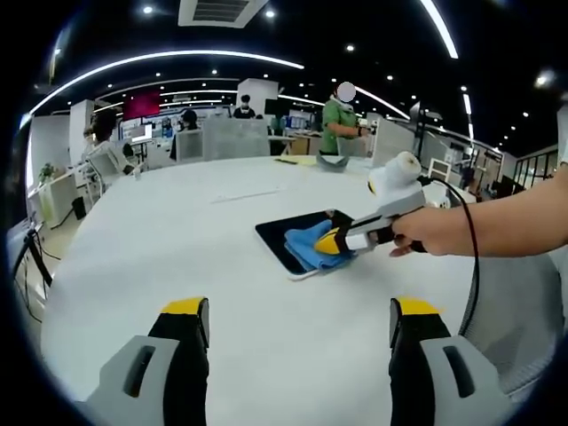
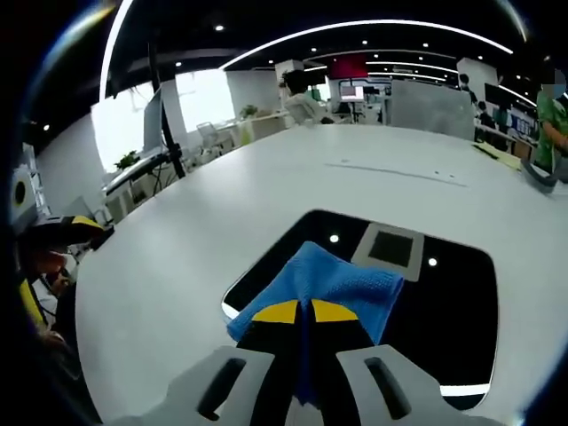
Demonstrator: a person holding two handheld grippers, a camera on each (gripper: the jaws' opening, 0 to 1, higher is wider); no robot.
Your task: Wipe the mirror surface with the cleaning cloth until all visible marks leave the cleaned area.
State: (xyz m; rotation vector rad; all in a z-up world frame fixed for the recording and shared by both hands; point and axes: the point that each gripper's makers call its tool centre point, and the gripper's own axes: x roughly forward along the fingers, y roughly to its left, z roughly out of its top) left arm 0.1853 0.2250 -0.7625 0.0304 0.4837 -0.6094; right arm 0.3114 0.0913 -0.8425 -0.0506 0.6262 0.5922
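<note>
Right gripper (image 2: 302, 312): jaws closed on the blue cloth (image 2: 342, 282), pressed onto the mirror (image 2: 444, 302).
Left gripper (image 1: 297, 324): jaws wide apart, empty, above the table (image 1: 177, 231).
Progress: wiping underway; marks too faint to judge.

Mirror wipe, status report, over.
Right gripper shut on blue cloth, pressed on mirror. Left gripper open, off the mirror above white table. No visible obstruction.
</note>
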